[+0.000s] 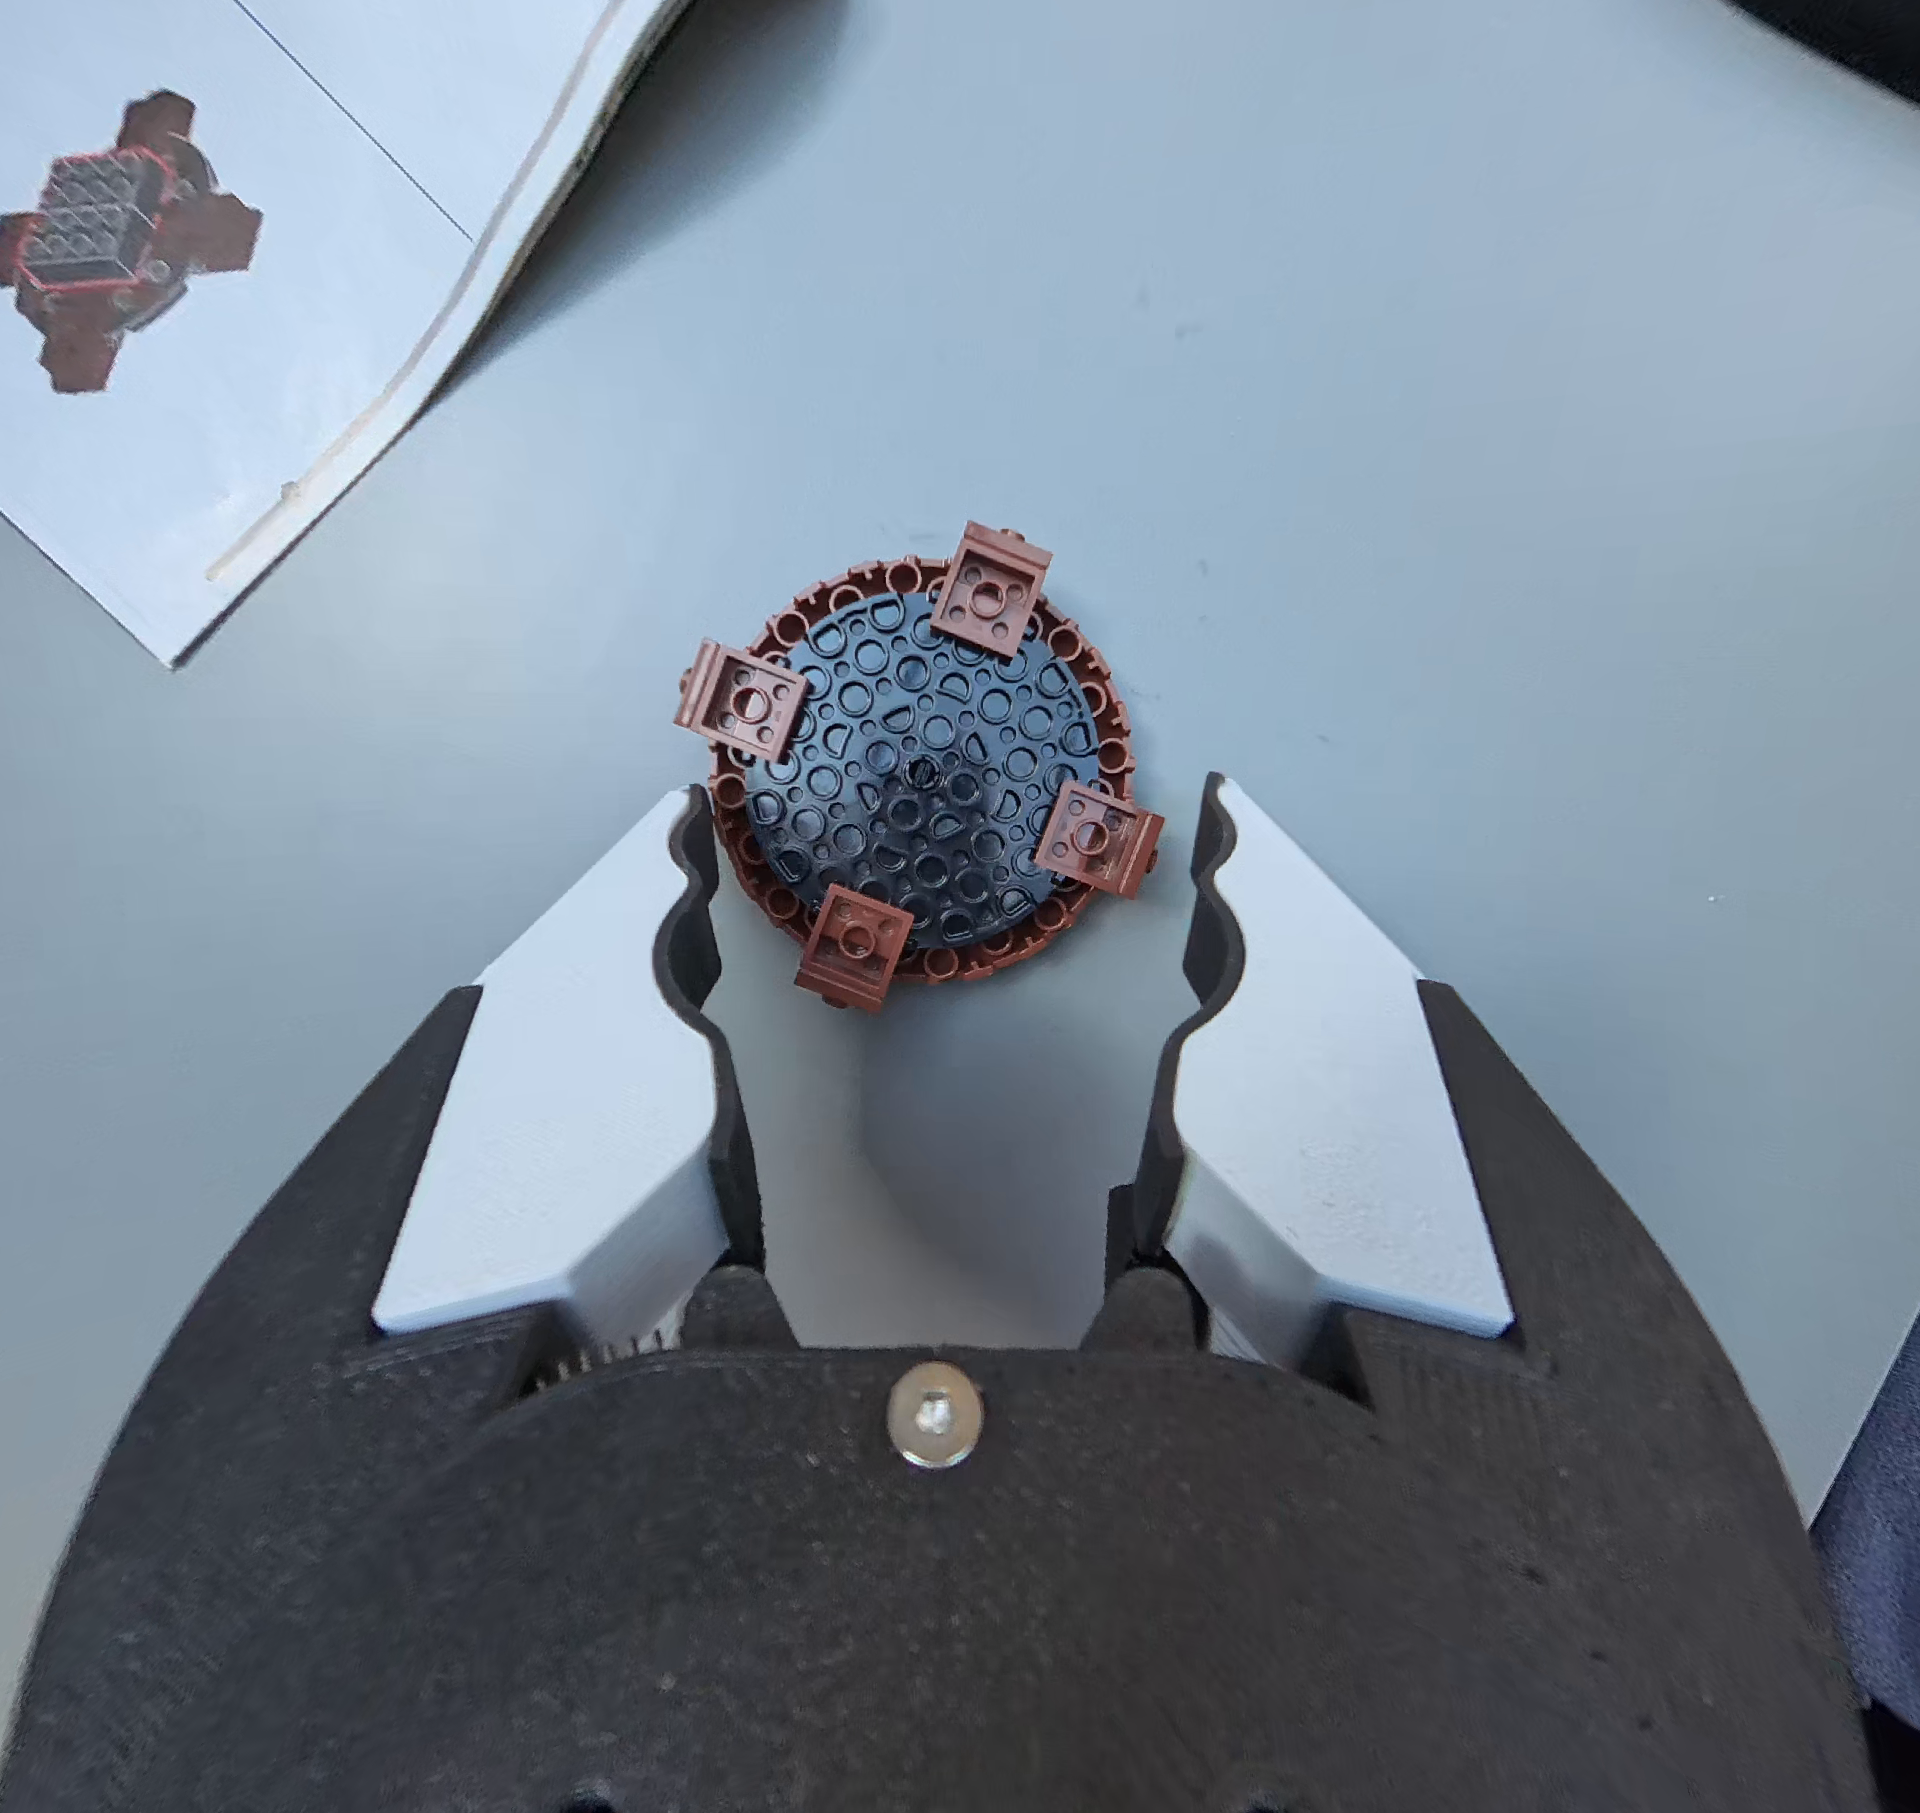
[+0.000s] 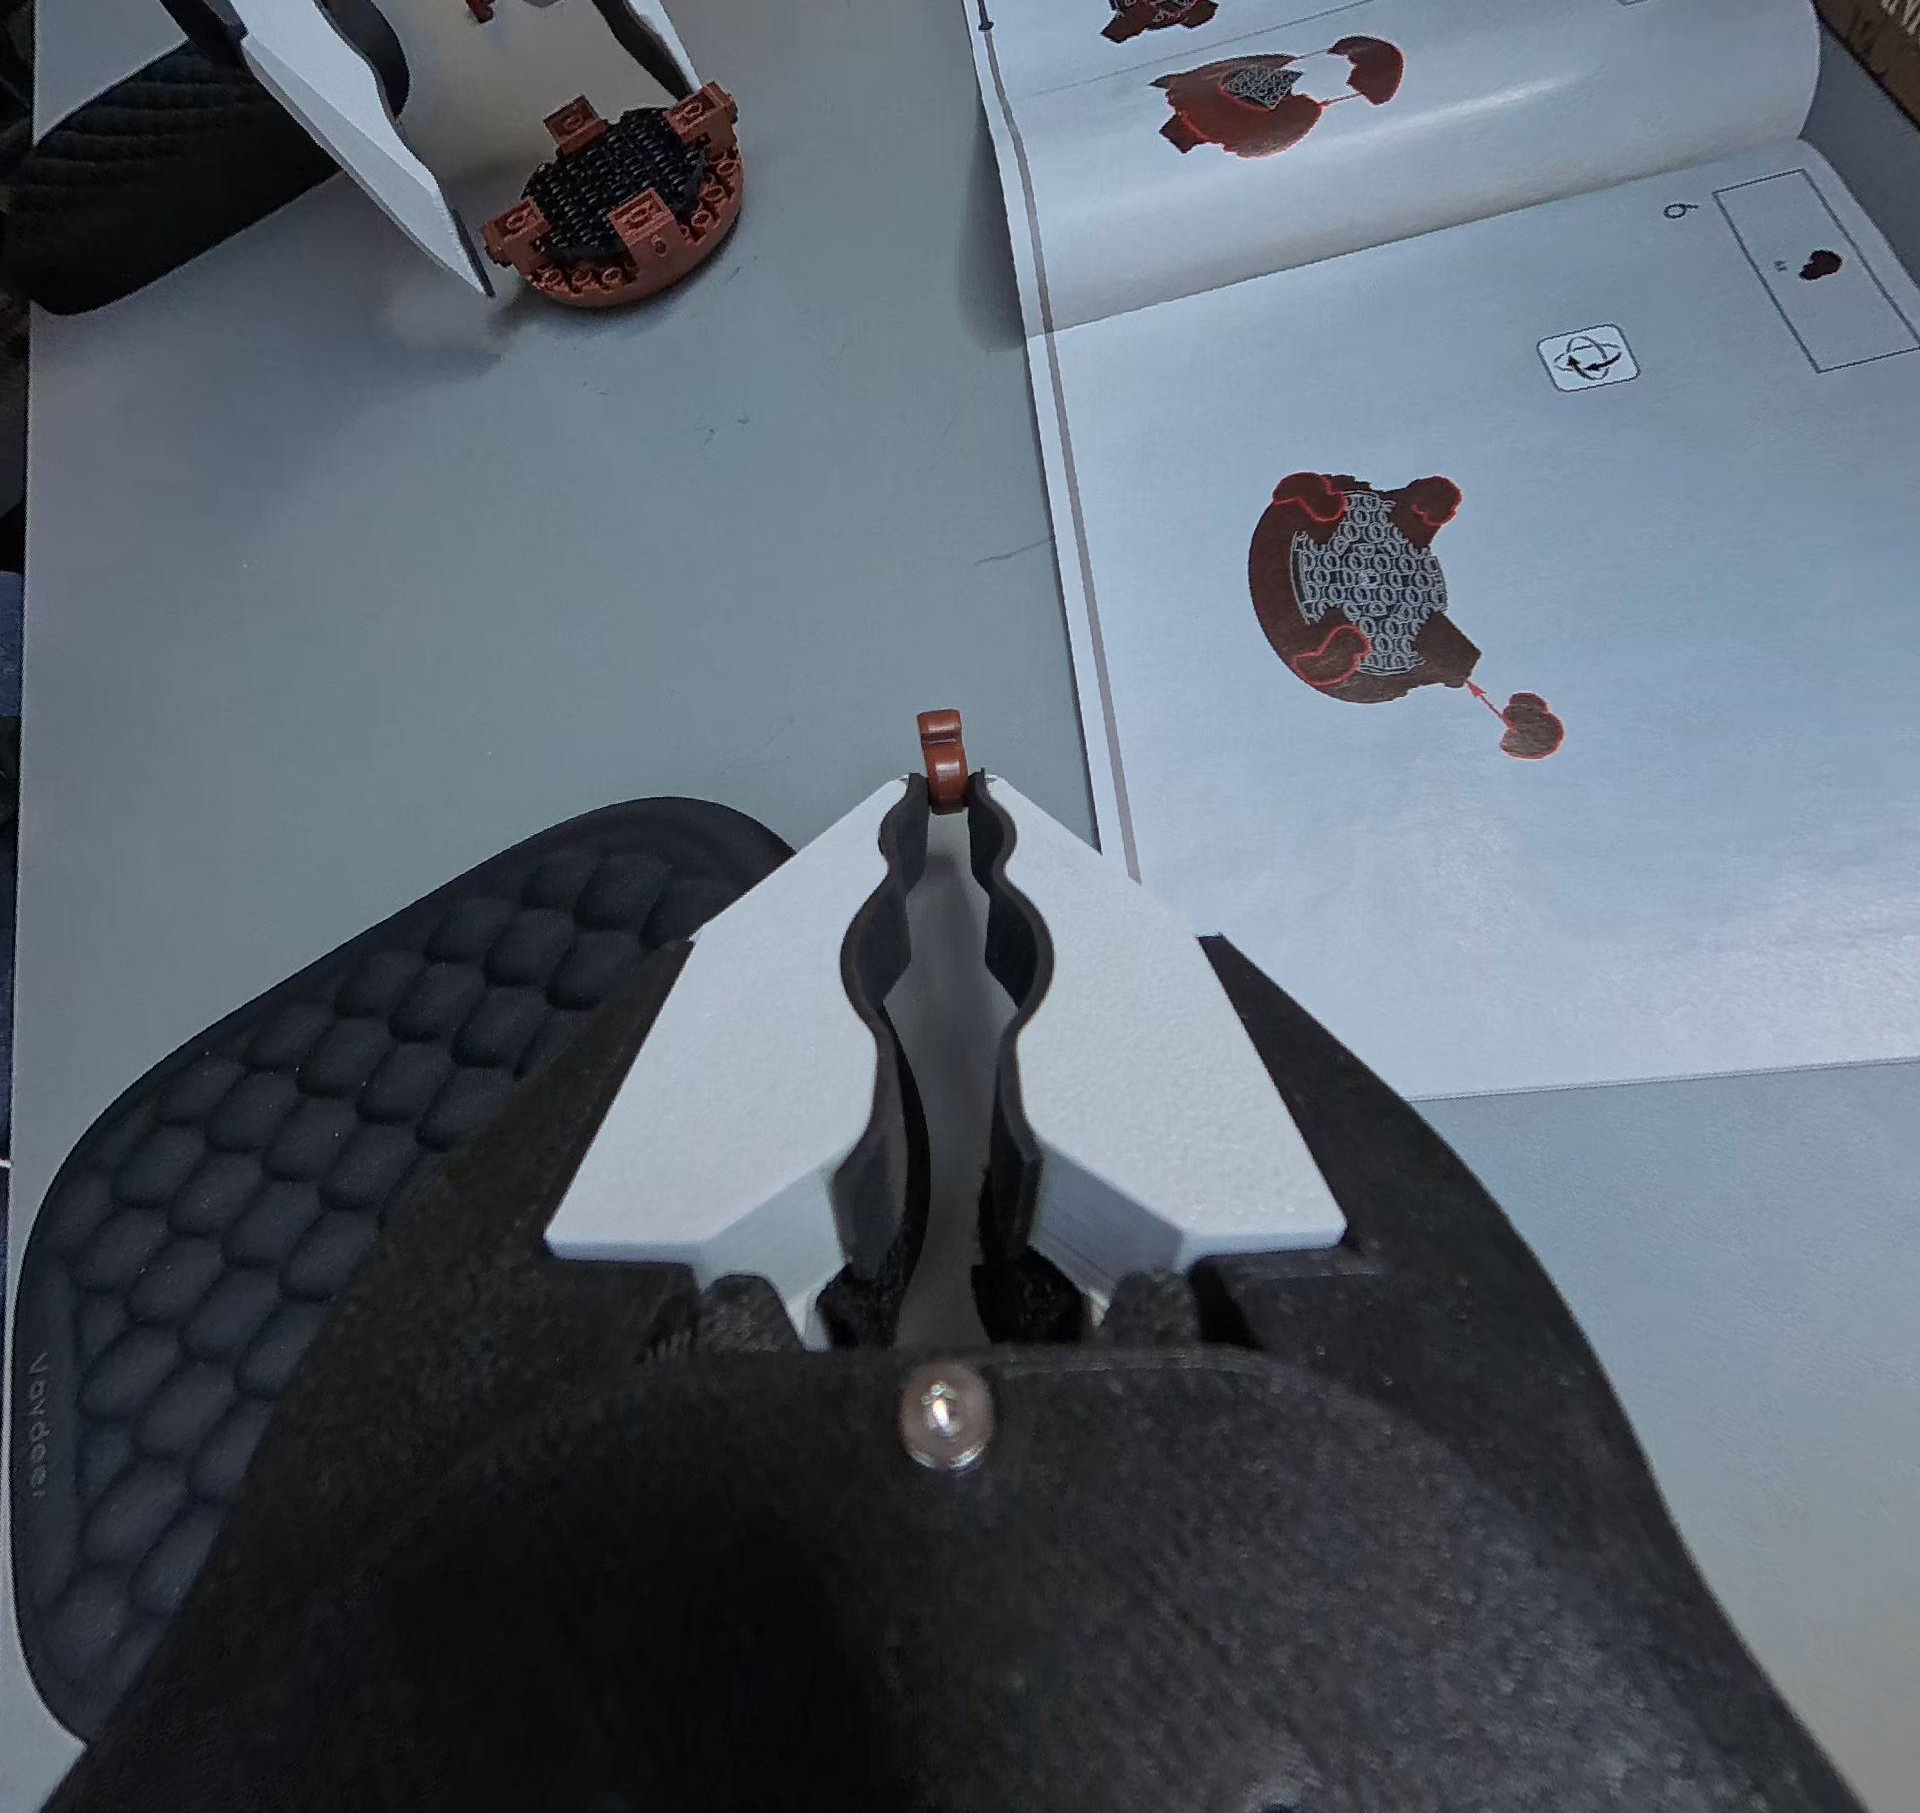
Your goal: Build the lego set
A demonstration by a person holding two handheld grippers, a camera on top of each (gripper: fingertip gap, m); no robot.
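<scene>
My right gripper (image 2: 943, 784) pinches a small brown piece (image 2: 942, 757), which pokes out past the tips. The round base (image 2: 623, 205) lies well ahead and to the left. My left gripper (image 1: 951, 833) is nearer, spread wide around its near edge.

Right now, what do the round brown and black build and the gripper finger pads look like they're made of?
Round build: hard moulded plastic, the black disc glossy with reflections, the brown rim and brackets smoother satin. Left gripper finger pads: matte black, wavy, probably rubber or soft printed plastic; hard to tell which. The white finger shells look like printed plastic, faintly textured.
</scene>
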